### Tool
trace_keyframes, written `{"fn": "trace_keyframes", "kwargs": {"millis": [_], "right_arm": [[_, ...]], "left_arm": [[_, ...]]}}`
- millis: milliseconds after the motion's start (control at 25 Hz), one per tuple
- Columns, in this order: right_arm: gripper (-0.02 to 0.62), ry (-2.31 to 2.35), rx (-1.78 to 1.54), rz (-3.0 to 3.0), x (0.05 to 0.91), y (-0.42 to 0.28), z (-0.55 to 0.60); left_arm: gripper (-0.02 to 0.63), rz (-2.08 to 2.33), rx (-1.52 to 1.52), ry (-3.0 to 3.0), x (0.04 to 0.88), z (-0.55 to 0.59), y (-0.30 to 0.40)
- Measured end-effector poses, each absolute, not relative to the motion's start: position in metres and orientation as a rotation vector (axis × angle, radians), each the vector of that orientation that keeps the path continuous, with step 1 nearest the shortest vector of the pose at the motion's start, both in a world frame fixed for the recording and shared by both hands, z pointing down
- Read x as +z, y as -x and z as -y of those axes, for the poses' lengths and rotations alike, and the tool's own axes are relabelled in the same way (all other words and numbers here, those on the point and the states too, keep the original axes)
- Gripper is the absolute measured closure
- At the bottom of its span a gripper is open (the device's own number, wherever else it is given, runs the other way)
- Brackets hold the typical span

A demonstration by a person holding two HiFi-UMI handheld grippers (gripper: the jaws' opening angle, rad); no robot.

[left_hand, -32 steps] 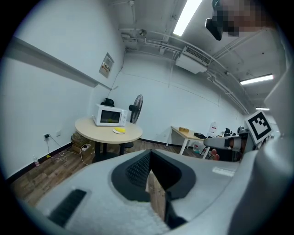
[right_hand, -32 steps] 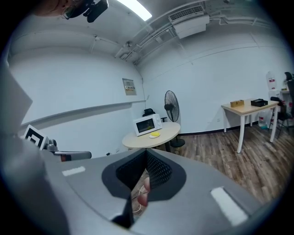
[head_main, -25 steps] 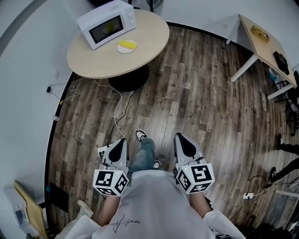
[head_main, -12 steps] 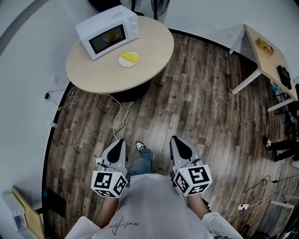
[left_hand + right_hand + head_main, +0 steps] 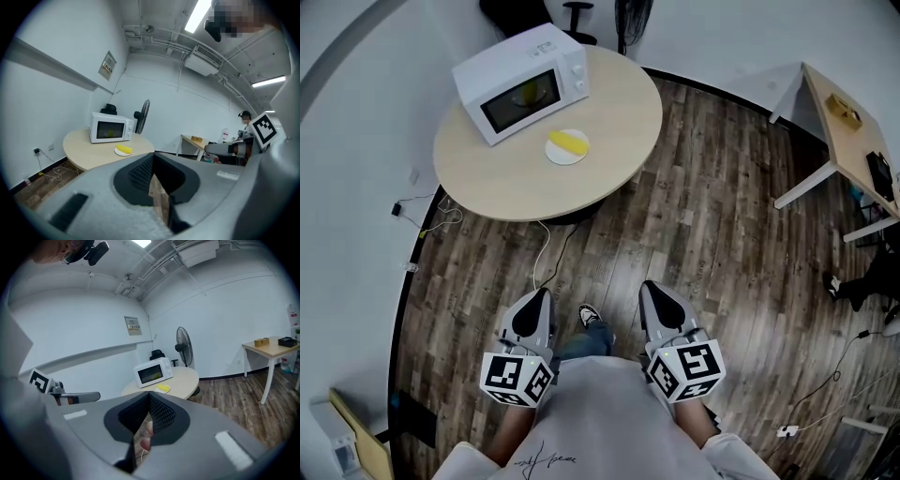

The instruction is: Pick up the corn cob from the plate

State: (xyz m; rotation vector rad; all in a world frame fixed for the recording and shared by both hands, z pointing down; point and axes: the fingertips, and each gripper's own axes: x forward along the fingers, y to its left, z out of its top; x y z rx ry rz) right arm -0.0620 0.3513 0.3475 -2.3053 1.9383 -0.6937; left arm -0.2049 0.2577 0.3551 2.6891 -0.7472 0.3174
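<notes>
It looks like a plain office break room: white walls, a wood-plank floor (image 5: 703,244), a microwave (image 5: 522,82) on a round surface (image 5: 609,141), a standing fan (image 5: 183,347), a side desk (image 5: 839,141), bare pipes (image 5: 154,33) and strip lights (image 5: 199,14) overhead.

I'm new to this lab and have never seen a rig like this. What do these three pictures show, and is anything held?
No robot here: a person holds a two-jaw gripper in each hand. The top-down picture comes from a camera on the person's head; the left gripper and right gripper show near the bottom. The other two pictures come from cameras riding on the grippers, looking along their jaws. Both pairs of jaws are together, holding nothing. Ahead stands a round table with a microwave and a plate carrying the yellow corn cob, not yet reached.
</notes>
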Motion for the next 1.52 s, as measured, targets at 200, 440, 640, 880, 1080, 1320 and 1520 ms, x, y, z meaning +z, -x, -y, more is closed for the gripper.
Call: {"fn": "trace_keyframes", "kwargs": {"millis": [200, 440, 640, 880, 1080, 1320, 1520], "right_arm": [[0.583, 2.305, -0.687, -1.957, 0.343, 0.048, -0.305], [0.583, 2.302, -0.698, -1.983, 0.342, 0.041, -0.261], [0.583, 2.300, -0.701, -1.998, 0.335, 0.034, -0.231], [0.583, 2.305, -0.677, -2.021, 0.331, 0.026, -0.207], [0.583, 2.291, -0.687, -2.055, 0.331, 0.019, -0.193], [0.583, 2.248, -0.678, -2.088, 0.334, -0.005, -0.162], [0.583, 2.189, -0.664, -2.159, 0.331, -0.028, -0.124]], "left_arm": [[0.609, 0.750, 0.304, -2.691, 0.351, -0.213, 0.191], [0.609, 0.755, 0.274, -2.689, 0.350, -0.172, 0.183], [0.609, 0.740, 0.259, -2.703, 0.345, -0.147, 0.175], [0.609, 0.754, 0.218, -2.694, 0.340, -0.125, 0.167], [0.608, 0.774, 0.212, -2.672, 0.343, -0.114, 0.159], [0.609, 0.822, 0.225, -2.658, 0.347, -0.092, 0.141], [0.609, 0.885, 0.230, -2.633, 0.351, -0.062, 0.120]]}}
